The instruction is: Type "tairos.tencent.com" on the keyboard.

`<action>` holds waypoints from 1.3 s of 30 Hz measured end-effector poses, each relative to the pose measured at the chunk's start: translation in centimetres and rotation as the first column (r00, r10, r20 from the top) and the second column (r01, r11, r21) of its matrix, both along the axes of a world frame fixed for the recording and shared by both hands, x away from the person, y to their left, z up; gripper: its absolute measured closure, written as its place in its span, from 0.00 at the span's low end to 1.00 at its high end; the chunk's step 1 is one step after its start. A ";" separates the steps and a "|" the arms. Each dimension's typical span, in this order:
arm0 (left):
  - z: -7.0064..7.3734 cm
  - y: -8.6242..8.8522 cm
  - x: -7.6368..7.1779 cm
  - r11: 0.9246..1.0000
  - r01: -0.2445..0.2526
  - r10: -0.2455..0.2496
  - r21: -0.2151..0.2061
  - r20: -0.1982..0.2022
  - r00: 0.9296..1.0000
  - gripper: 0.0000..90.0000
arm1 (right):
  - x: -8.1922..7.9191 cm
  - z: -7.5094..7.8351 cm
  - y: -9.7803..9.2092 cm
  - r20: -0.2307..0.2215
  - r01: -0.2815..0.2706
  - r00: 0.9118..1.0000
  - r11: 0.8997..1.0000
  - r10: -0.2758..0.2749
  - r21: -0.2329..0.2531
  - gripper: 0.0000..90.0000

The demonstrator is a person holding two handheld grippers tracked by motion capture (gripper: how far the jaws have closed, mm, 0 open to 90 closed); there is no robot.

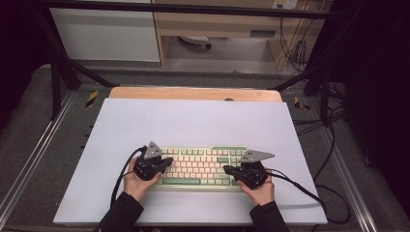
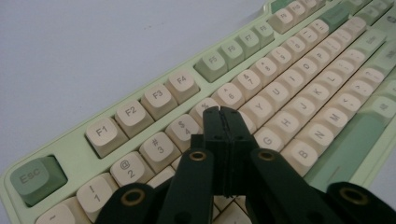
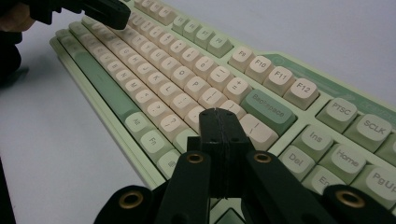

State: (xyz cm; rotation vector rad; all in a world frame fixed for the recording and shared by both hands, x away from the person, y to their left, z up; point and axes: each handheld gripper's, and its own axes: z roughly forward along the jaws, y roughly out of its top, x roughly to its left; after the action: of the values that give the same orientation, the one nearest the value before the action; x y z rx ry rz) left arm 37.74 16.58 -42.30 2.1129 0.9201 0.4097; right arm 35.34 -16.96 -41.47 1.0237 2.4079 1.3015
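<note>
A long keyboard (image 1: 200, 166) with a pale green plastic case and rows of smooth, rounded cream keycaps lies flat on the white matte surface (image 1: 193, 121), close to the near edge and roughly midway between the left and right edges. Some of its keys are a darker sage green: the Esc key (image 2: 35, 177) at one corner, the wide backspace key (image 3: 268, 111), and the long space bar (image 3: 100, 84) along the front row. The left gripper (image 1: 167, 162), black and angular with a grey three-cornered plate on top, hovers over the left end of the keyboard; in the left gripper view its two fingers (image 2: 217, 128) are pressed flat together with nothing between them, their tips above the number row. The right gripper (image 1: 227, 169) sits over the right end, and its fingers (image 3: 215, 126) are likewise clenched together on nothing, poised above the keys just below backspace. Black cables trail from both grippers across the surface.
</note>
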 end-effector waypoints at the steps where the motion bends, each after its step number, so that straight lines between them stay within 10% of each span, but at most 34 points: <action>1: -0.1 0.0 0.0 1.000 -0.001 0.001 -0.001 -0.001 1.000 1.00 | 0.0 0.0 0.0 -0.002 0.002 1.000 1.000 -0.002 0.001 1.00; 39: 1.0 1.2 -1.3 0.999 0.024 -0.024 -0.032 0.013 1.000 1.00 | 0.0 0.1 -0.2 0.002 0.003 1.000 1.000 -0.003 -0.002 1.00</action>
State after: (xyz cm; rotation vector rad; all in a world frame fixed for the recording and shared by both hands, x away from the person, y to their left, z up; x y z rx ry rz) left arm 36.40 17.79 -41.27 2.0882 0.8880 0.3928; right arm 35.30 -17.18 -41.39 1.0250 2.4052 1.2980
